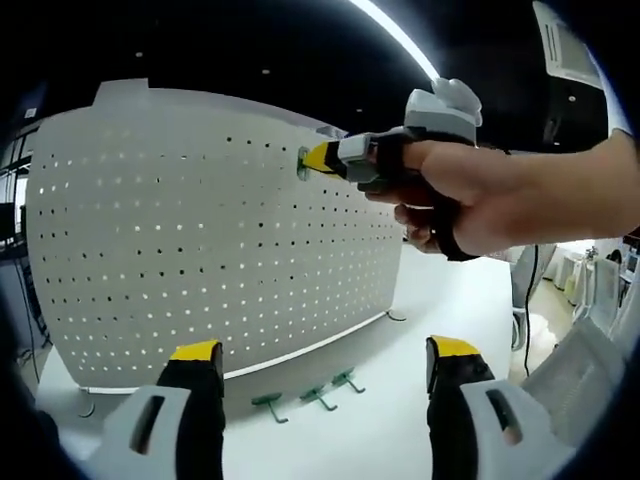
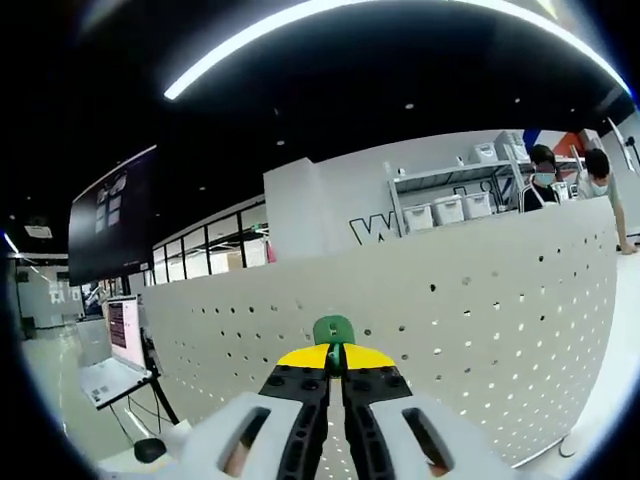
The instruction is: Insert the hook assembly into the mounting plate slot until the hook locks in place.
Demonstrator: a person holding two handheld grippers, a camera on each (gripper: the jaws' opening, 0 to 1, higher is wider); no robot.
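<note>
In the left gripper view, the white pegboard (image 1: 210, 240) stood upright on a white table (image 1: 440, 300), filling the left and centre. The left gripper (image 1: 325, 365) hung low before the board's foot, its yellow-tipped jaws spread wide apart and holding nothing. Between those jaws, three spare green hooks (image 1: 310, 393) lay in a row on the table just in front of the board's base. Further right and higher, the right gripper (image 1: 322, 158), carried in a person's hand (image 1: 470, 195), was pressed against the board near its upper edge, with a green hook (image 1: 302, 163) at its tip touching the board face. In the right gripper view, that gripper's jaws were closed together on the green hook (image 2: 333, 330), which sat against the pegboard (image 2: 480, 320) directly ahead.
</note>
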